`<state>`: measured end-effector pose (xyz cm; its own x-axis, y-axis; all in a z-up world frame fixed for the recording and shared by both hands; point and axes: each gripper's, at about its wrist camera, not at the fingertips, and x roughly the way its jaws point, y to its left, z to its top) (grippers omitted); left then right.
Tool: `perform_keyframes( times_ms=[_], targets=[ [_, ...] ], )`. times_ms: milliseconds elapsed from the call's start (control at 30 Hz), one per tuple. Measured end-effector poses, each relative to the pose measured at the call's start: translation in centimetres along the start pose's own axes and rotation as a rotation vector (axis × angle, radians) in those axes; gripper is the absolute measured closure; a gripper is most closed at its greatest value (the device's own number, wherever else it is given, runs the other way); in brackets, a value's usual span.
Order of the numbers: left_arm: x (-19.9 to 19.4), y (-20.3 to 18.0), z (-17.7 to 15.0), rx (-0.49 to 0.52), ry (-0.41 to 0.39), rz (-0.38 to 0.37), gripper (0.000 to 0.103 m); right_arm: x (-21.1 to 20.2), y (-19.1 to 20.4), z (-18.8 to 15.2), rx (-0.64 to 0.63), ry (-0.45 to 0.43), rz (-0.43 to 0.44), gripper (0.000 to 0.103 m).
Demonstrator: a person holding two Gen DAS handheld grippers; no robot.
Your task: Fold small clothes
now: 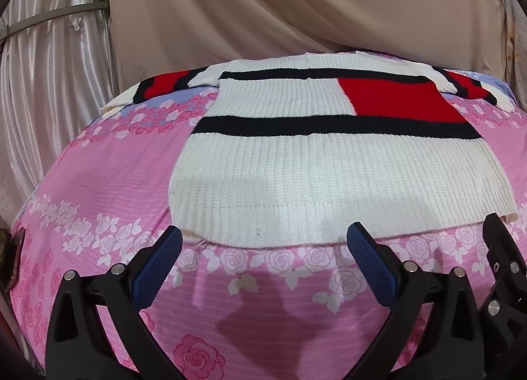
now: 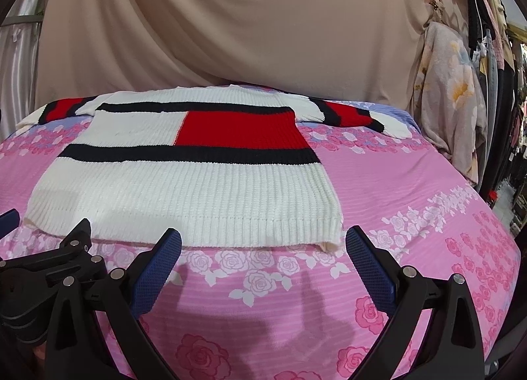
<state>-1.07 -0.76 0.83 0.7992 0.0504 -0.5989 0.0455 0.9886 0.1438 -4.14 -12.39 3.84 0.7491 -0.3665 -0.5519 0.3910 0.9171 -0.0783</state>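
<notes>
A white knit sweater (image 1: 296,176) (image 2: 184,189) with black stripes and a red block lies flat and spread out on the pink floral bedsheet (image 1: 98,189) (image 2: 411,189), both sleeves stretched sideways at the far end. My left gripper (image 1: 263,248) hovers open just short of the hem's left part, blue pads (image 1: 164,264) wide apart, nothing between them. My right gripper (image 2: 263,248) is open too, near the hem's right corner. In the left wrist view the right gripper's black frame (image 1: 500,248) shows at the right edge.
A beige cloth backdrop (image 1: 296,11) hangs behind the bed. Shiny pale curtains (image 1: 49,67) hang at the left. Hanging clothes and a floral fabric (image 2: 451,90) crowd the right side. Bare sheet lies on both sides of the sweater.
</notes>
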Motion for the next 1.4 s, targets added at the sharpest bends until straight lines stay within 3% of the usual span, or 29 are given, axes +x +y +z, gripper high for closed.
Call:
perform_keyframes(
  times_ms=[1033,1400],
  targets=[
    [0.1,-0.5,-0.2,0.011,0.005,0.028,0.005,0.2,-0.1,0.0,-0.006,0.016,0.0,0.005],
    [1.0,-0.6,-0.2,0.031,0.052,0.046,0.005,0.8,0.1,0.1,-0.006,0.045,0.038,0.005]
  ],
)
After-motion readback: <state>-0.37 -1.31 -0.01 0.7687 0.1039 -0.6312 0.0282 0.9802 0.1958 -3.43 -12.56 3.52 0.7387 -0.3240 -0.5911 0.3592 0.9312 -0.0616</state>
